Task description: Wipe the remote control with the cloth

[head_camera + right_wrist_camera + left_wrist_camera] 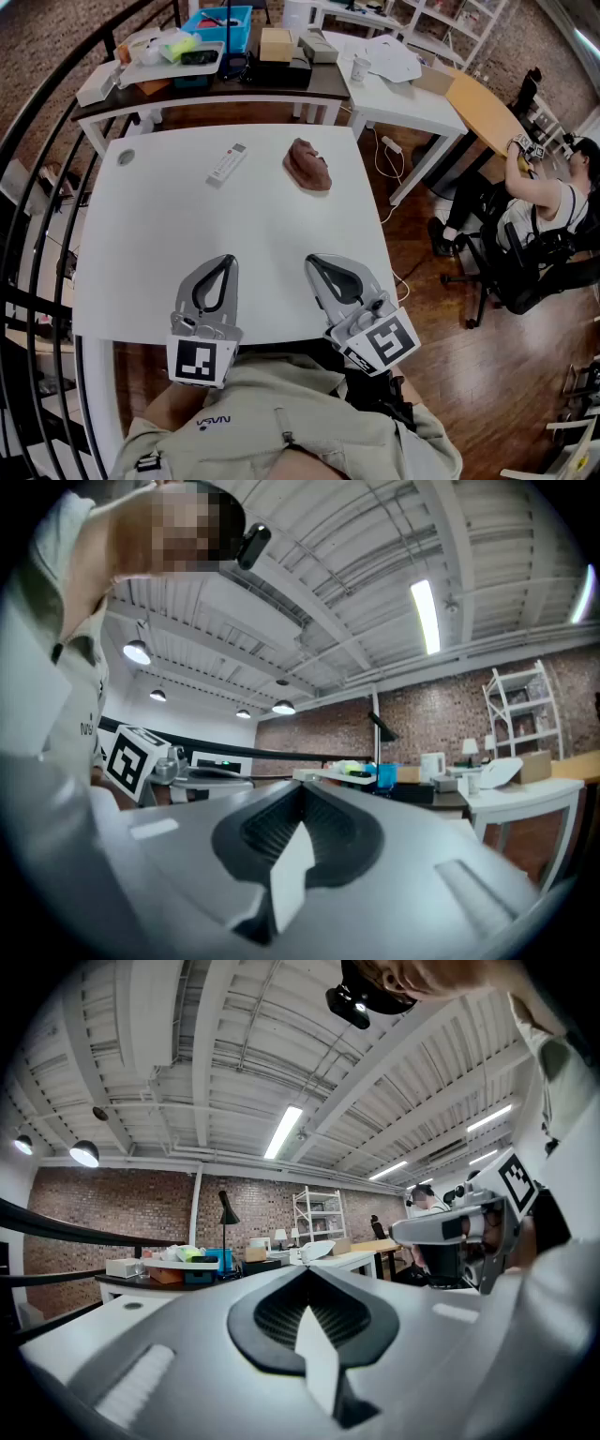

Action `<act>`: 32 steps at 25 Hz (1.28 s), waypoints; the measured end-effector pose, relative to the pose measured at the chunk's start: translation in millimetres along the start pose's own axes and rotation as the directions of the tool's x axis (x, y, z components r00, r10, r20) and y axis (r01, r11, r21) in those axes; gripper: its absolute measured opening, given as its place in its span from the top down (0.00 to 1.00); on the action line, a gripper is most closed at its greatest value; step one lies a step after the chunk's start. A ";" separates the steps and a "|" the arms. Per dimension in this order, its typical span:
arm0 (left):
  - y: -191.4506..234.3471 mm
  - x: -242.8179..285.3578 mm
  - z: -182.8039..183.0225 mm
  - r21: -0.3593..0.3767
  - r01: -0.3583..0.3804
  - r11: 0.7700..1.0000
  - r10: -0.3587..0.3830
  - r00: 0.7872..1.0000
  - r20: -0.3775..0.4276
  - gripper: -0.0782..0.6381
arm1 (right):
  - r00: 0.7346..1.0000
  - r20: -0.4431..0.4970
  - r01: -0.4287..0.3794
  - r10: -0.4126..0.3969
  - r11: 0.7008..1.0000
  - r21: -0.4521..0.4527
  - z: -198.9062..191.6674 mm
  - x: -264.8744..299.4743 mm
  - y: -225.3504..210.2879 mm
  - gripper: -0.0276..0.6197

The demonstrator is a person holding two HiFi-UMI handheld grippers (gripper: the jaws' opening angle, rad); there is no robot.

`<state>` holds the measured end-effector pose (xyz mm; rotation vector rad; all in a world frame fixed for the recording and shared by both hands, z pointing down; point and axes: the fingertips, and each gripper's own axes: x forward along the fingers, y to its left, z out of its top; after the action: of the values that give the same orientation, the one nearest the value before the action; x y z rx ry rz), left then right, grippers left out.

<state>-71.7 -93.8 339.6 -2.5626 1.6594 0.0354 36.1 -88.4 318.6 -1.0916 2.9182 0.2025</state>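
Note:
A white remote control (226, 163) lies at the far side of the white table (159, 234), left of centre. To its right sits a crumpled brown cloth (308, 165). Both grippers rest near the table's front edge, far from the two objects. My left gripper (223, 260) is shut with nothing in it, and its tips (305, 1270) meet in the left gripper view. My right gripper (312, 260) is shut and empty too, with its tips (302, 787) together in the right gripper view. Neither gripper view shows the remote or the cloth.
A dark-topped table (216, 80) behind holds a blue bin (217, 26), a cardboard box (276, 43) and clutter. A white desk (398, 89) stands at the back right. A person sits on a chair (525, 253) at the right. A black railing (37, 187) runs along the left.

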 end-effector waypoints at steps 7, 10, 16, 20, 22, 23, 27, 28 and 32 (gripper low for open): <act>16.9 30.1 30.2 0.027 0.058 0.998 -0.059 0.998 0.019 0.84 | 0.998 0.026 0.051 -0.049 0.997 -0.066 24.2 13.9 -33.6 0.95; 26.2 44.9 42.8 0.043 0.052 0.998 -0.054 0.998 0.036 0.84 | 0.996 0.040 0.088 -0.083 0.989 -0.120 38.1 23.1 -53.1 0.95; 57.0 73.9 63.7 0.131 0.020 0.991 -0.029 0.997 0.071 0.84 | 0.992 0.046 0.124 -0.117 0.971 -0.205 61.9 47.0 -87.2 0.91; 76.2 92.7 68.3 0.133 -0.006 0.991 -0.001 0.999 0.055 0.87 | 0.992 0.020 0.128 -0.127 0.961 -0.247 64.0 64.9 -107.8 0.88; 85.4 102.0 67.4 0.122 -0.016 0.992 0.011 0.999 0.047 0.87 | 0.991 0.005 0.130 -0.133 0.957 -0.260 61.8 74.1 -118.0 0.86; 90.2 106.8 66.8 0.116 -0.022 0.993 0.016 0.999 0.045 0.87 | 0.991 -0.004 0.131 -0.137 0.956 -0.262 59.9 79.2 -123.4 0.84; 104.5 127.8 68.1 0.111 -0.031 0.993 0.027 0.999 0.037 0.86 | 0.986 -0.047 0.139 -0.157 0.954 -0.265 49.8 98.4 -146.9 0.81; 107.3 132.8 69.2 0.114 -0.032 0.993 0.028 0.999 0.034 0.86 | 0.985 -0.059 0.143 -0.165 0.953 -0.269 46.8 102.4 -153.0 0.80; 121.7 154.3 68.7 0.105 -0.040 0.994 0.038 0.999 0.015 0.84 | 0.978 -0.098 0.155 -0.184 0.956 -0.249 35.9 119.6 -178.0 0.78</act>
<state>-117.4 -277.7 253.3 -2.4476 1.6599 -0.0321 61.4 -294.8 255.0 -1.4287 2.9391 0.5147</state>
